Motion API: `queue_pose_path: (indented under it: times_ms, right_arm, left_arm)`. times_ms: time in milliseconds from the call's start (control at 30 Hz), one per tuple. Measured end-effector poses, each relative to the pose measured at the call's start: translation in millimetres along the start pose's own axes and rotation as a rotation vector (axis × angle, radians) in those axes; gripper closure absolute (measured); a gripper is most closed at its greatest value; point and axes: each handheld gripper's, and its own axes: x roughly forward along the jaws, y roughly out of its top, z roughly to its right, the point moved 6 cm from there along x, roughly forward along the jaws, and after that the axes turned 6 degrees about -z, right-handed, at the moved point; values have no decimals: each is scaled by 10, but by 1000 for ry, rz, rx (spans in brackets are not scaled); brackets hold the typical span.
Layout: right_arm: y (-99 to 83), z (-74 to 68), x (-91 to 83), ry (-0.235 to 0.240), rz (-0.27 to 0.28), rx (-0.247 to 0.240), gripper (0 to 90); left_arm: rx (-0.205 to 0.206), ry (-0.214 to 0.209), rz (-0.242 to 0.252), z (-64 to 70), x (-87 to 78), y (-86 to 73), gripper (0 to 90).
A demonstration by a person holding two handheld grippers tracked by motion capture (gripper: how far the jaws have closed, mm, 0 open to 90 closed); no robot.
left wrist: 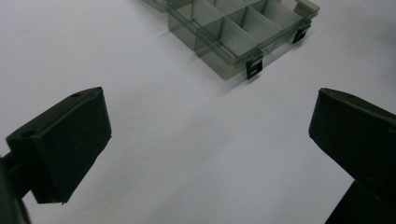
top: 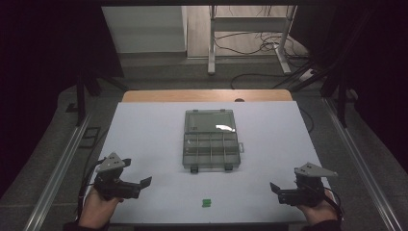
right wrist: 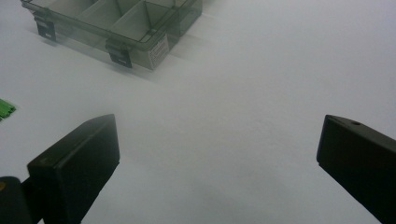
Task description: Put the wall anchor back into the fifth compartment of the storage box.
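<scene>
A clear grey compartment box (top: pixel 210 153) lies open in the middle of the white table, its lid (top: pixel 210 121) folded back flat on the far side. Its compartments look empty. A small green piece (top: pixel 206 202) rests near the front edge, between the two hands. My left gripper (top: pixel 136 172) is at the front left, open and empty, facing the box (left wrist: pixel 233 28). My right gripper (top: pixel 281 185) is at the front right, also open and empty. In the right gripper view, the box (right wrist: pixel 126 23) is at the upper left and the green piece (right wrist: pixel 4 109) at the left edge.
The white table top (top: pixel 269 134) has a wooden strip (top: pixel 207 95) along its far edge. Metal rails (top: pixel 57 168) run along both sides. Beyond the table stand a desk frame (top: pixel 250 43) and loose cables on the floor.
</scene>
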Motion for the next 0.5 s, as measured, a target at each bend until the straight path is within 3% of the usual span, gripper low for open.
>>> queue_pose_path:
  times_ms: [100,267,500]
  right_arm:
    - [-1,3,1,-1,-2,2,0]
    - [0,5,0,0,-1,3,0]
    - [0,7,-1,-2,0,3,0]
  left_arm:
    - [-11,-10,1,18,47,36,0]
    - [9,-53,-22,107,186,96,0]
    - [25,-74,-45,183,293,159,0]
